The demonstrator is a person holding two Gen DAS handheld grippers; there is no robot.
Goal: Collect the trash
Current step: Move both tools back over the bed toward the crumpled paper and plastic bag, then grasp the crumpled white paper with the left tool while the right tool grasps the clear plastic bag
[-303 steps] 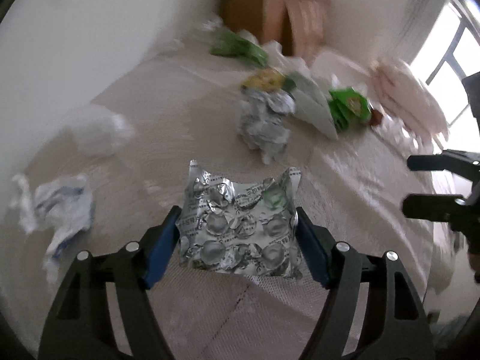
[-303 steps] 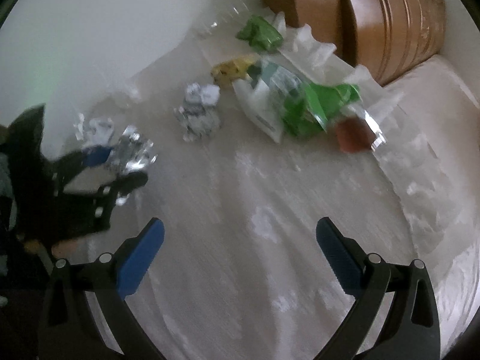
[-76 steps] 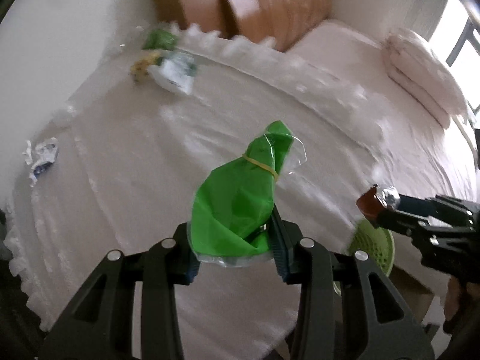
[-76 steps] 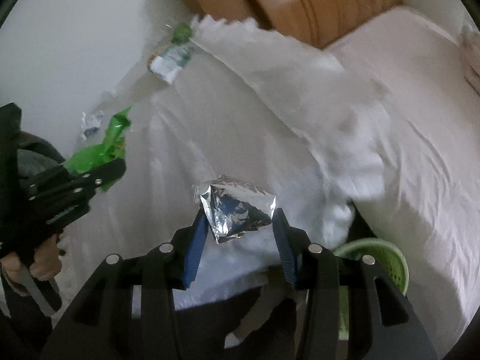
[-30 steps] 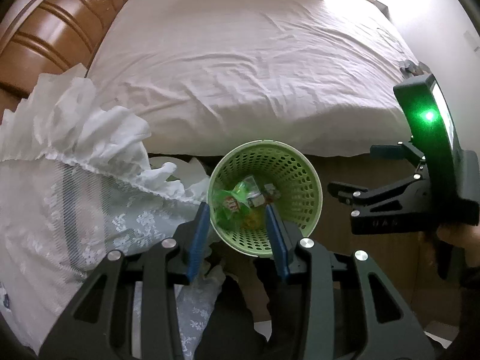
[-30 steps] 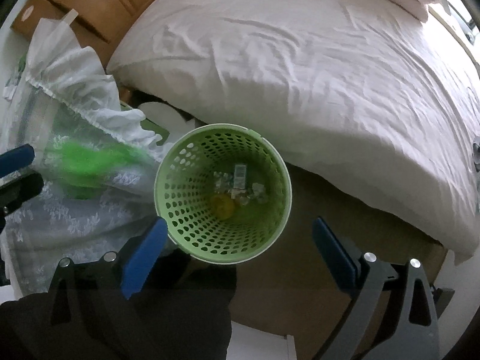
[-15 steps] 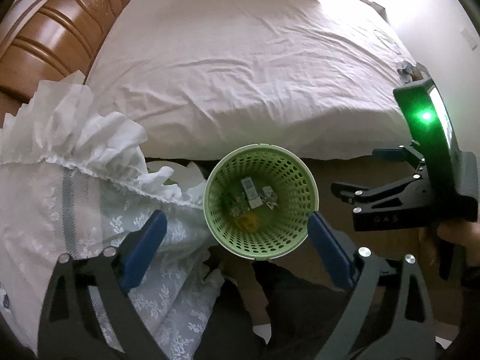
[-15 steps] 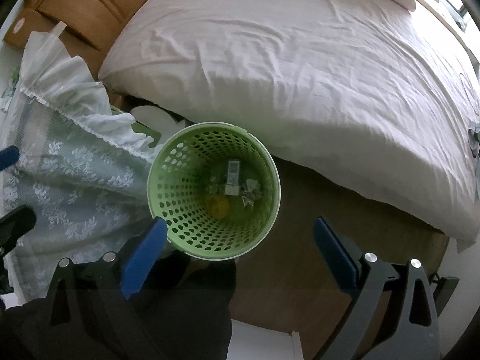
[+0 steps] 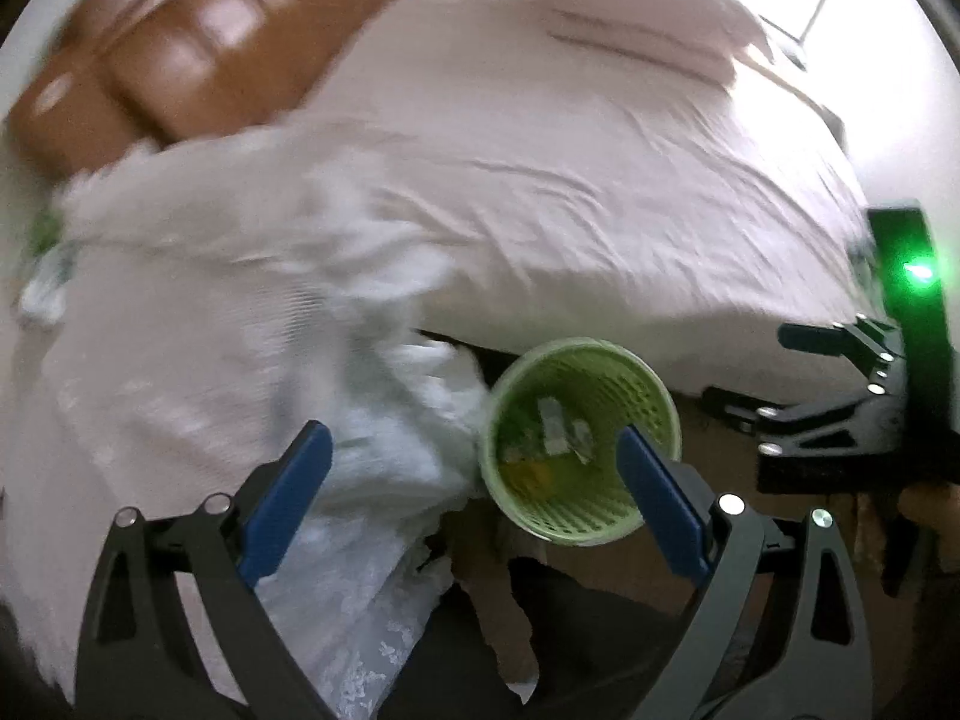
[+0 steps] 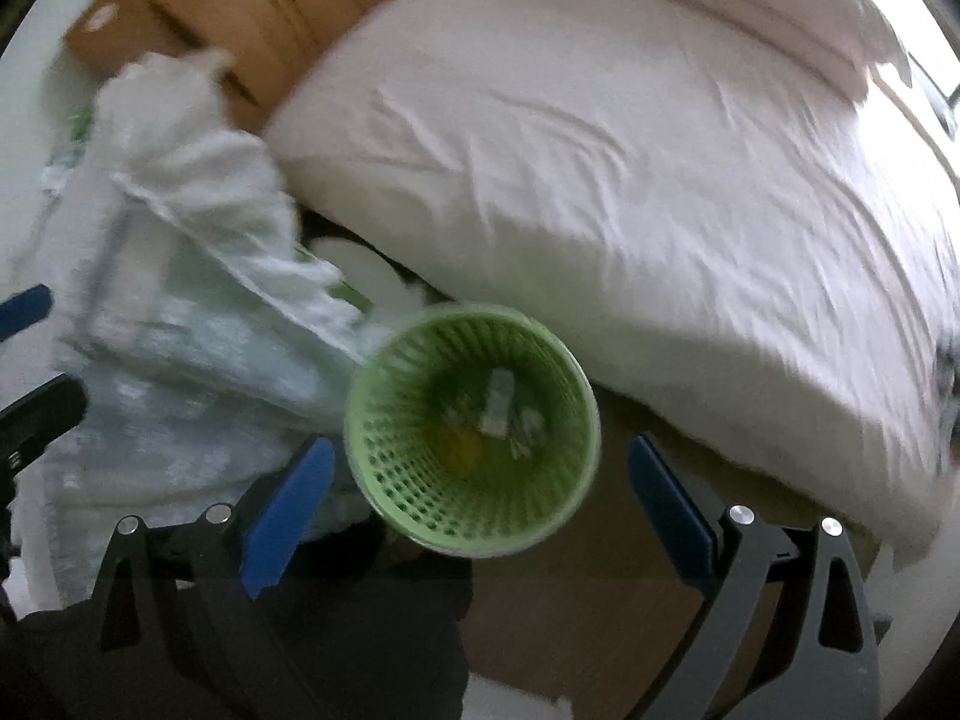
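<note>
A green perforated waste basket (image 9: 657, 396) stands on the floor between the bed and the lace-covered table; it also shows in the right wrist view (image 10: 576, 474). Small pieces of trash (image 9: 555, 438) lie at its bottom, also in the right wrist view (image 10: 498, 405). My left gripper (image 9: 474, 498) is open and empty above the basket's left side. My right gripper (image 10: 480, 489) is open and empty above the basket; it also shows at the right edge of the left wrist view (image 9: 840, 378). Both views are blurred by motion.
A bed with a pale pink sheet (image 9: 600, 180) and a brown headboard (image 9: 198, 60) fills the far side. A white lace cloth (image 9: 210, 360) hangs over the table on the left. Green trash (image 10: 78, 120) shows faintly on it at the far left.
The left gripper let the green bag fall into the basket and opened wide. Both cameras have since swung up and left, away from the basket, with heavy blur.
</note>
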